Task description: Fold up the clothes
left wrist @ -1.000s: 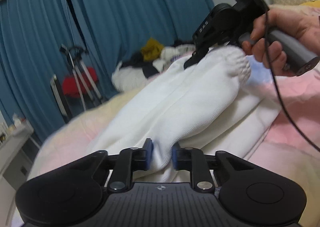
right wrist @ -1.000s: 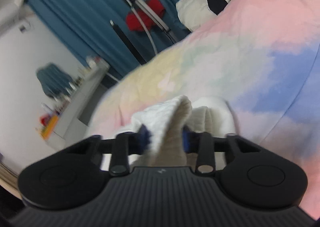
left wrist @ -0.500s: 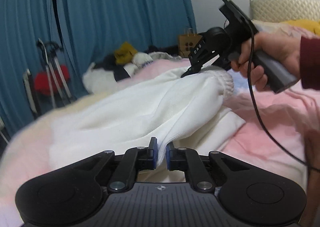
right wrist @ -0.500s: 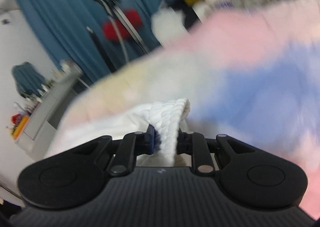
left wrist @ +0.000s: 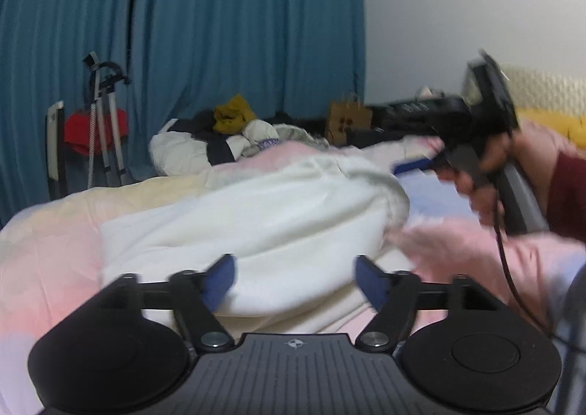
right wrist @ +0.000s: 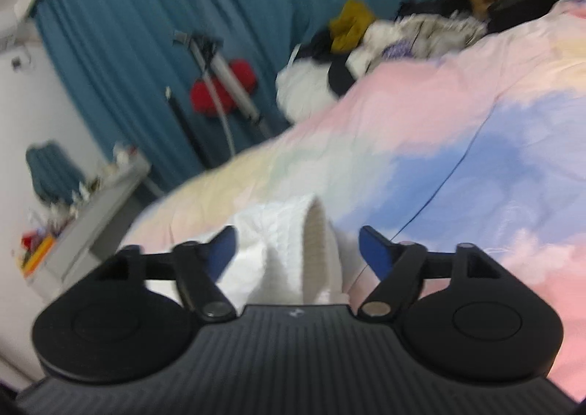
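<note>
1. The left gripper [left wrist: 295,277] had just spread its jaws wide, pads clear of the white sweater [left wrist: 256,217] lying on the pastel bedcover [left wrist: 44,250].
2. The right gripper [right wrist: 296,250] had just opened too, the sweater's cuff [right wrist: 315,232] loose between its pads.

Garment [left wrist: 256,217] laid on bed [left wrist: 55,250], clothes pile [left wrist: 234,140] behind it, curtain [left wrist: 219,30] beyond, shelf [right wrist: 91,202] at left.
</note>
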`<control>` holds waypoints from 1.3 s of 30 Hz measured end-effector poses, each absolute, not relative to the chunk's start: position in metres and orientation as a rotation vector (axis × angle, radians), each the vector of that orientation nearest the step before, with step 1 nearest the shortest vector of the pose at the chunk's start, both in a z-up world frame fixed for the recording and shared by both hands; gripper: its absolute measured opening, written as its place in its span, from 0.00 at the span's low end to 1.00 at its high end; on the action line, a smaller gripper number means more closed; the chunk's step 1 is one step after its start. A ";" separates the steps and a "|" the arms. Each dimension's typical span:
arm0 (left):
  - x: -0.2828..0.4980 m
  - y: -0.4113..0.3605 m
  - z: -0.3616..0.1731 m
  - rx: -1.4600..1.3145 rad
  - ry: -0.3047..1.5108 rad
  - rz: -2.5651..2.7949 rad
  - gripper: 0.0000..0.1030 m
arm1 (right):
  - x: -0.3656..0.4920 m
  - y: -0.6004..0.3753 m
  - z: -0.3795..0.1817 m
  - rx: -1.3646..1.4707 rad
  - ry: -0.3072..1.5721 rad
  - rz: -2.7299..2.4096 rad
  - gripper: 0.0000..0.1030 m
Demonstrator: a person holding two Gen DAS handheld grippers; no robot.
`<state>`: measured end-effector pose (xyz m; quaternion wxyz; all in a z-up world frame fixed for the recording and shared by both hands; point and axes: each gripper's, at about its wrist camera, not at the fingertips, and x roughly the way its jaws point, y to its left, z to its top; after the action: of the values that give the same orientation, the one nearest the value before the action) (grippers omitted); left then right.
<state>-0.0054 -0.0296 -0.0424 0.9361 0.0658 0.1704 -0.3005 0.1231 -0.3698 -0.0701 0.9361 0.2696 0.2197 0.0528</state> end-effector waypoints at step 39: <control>0.083 0.082 -0.074 -0.434 0.738 -0.303 0.95 | 0.133 -0.337 -0.138 0.861 0.581 0.223 1.00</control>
<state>0.0831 0.0820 -0.0745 0.8987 -0.2095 0.3564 -0.1465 0.1333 -0.3375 -0.1376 0.8623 0.4106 0.2768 0.1064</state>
